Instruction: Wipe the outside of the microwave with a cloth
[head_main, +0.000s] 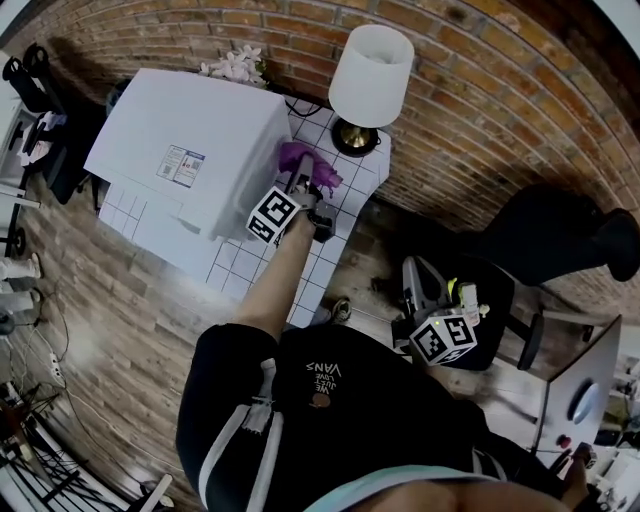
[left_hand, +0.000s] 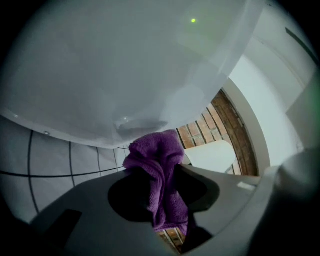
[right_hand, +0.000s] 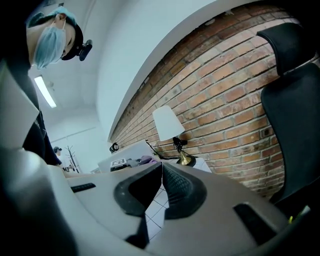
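Observation:
The white microwave (head_main: 190, 150) stands on a white tiled table (head_main: 330, 210) against the brick wall. My left gripper (head_main: 303, 185) is shut on a purple cloth (head_main: 303, 162), and the cloth presses against the microwave's right side. In the left gripper view the cloth (left_hand: 157, 170) bunches between the jaws, touching the microwave's white wall (left_hand: 125, 65). My right gripper (head_main: 448, 300) hangs low at the right, away from the table, shut with nothing in it. In the right gripper view its jaws meet at the tips (right_hand: 162, 165).
A table lamp with a white shade (head_main: 371, 62) and brass base (head_main: 355, 137) stands at the table's far right corner. White flowers (head_main: 232, 66) sit behind the microwave. A black chair (head_main: 540, 235) stands at the right. Shelving and cables (head_main: 25, 300) line the left.

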